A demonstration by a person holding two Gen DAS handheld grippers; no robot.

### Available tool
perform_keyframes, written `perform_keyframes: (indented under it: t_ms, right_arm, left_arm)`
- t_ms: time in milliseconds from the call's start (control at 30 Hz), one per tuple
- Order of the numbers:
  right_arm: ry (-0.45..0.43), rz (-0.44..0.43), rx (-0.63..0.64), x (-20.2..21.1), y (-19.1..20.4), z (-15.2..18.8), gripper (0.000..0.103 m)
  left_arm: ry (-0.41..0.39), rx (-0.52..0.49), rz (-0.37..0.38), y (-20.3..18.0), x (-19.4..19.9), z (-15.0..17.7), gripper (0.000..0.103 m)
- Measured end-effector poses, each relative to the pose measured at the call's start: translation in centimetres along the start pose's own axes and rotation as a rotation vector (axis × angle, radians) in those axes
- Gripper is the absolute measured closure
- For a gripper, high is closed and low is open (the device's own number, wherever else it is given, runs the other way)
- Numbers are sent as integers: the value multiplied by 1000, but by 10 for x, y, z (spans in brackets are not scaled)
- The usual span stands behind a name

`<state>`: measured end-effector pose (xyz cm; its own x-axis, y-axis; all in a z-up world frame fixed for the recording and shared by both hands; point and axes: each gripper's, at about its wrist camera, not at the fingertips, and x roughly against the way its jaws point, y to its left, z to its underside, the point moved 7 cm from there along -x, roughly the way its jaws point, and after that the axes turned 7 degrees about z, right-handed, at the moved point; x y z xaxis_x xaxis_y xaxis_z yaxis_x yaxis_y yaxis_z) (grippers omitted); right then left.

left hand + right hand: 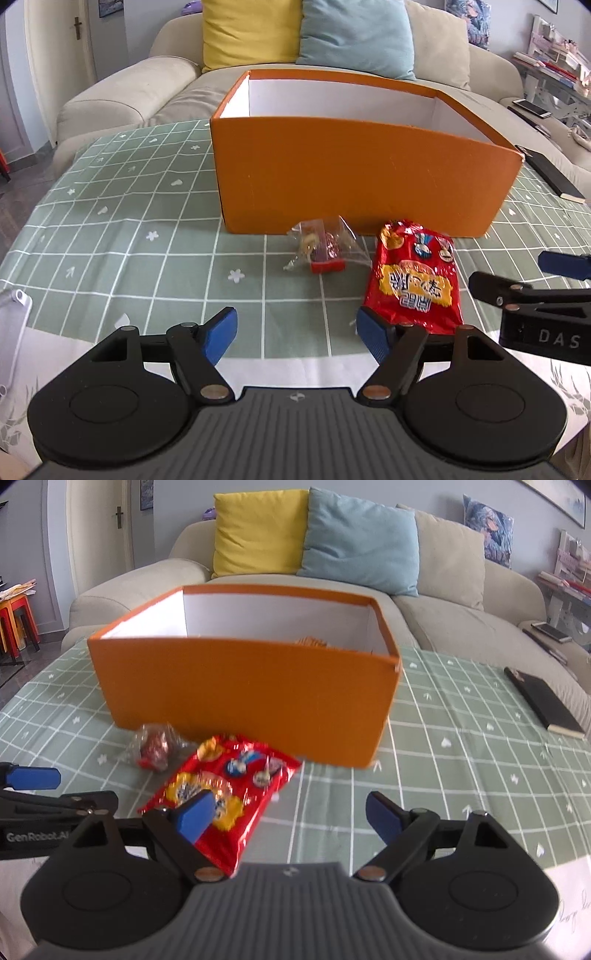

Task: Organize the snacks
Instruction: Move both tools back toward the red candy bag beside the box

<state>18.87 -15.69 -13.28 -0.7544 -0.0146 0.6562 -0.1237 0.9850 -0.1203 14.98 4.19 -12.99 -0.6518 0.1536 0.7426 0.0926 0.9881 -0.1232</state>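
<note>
Claws both spread, pinching nothing. My right claw [286, 818] is nearer the red snack bag [225, 794], which lies under its left finger, long axis running away toward the orange box [243, 698] beyond on the surface.

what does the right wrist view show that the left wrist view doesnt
Only the right wrist view shows something tan inside the orange box, at its far right, and red and yellow stools by the wall. Only the left wrist view shows a white object at the table's left edge. Both show the red snack bag, the small clear packet, the black notebook, the sofa cushions and both open claws, left claw and right claw.
</note>
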Motion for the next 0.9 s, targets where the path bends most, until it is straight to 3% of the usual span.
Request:
perform_keyframes:
  t_ms: [367, 600, 900]
  right_arm:
    - [40, -65, -18, -5, 22, 5, 16]
    - [109, -75, -63, -28, 39, 2, 8]
    - [184, -81, -49, -53, 61, 1, 7]
  left_arm:
    - [8, 43, -6, 9, -10, 6, 24]
    - [-3, 105, -60, 31, -12, 3, 29]
    - [11, 146, -125, 52, -16, 4, 30]
